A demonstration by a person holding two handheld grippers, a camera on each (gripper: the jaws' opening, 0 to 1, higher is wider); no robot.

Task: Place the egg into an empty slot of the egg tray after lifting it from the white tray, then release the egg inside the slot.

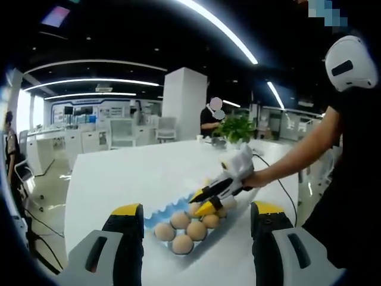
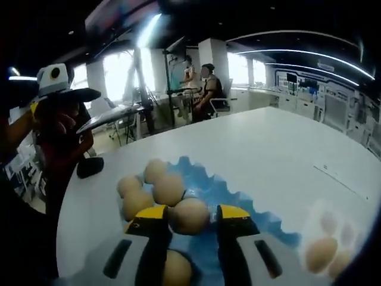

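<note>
the right gripper (image 2: 189, 225) pinches a tan egg (image 2: 189, 215) just over the blue scalloped egg tray (image 2: 238, 196), not yet let go, while the left gripper (image 1: 196, 221) hangs spread apart above the white table (image 1: 131, 173)

Lower half of the egg (image 2: 189, 215) between my right jaws hidden, white tray (image 2: 333, 247) w/ eggs blurred at edge, egg tray (image 1: 156, 217) partly behind my left jaw.
</note>
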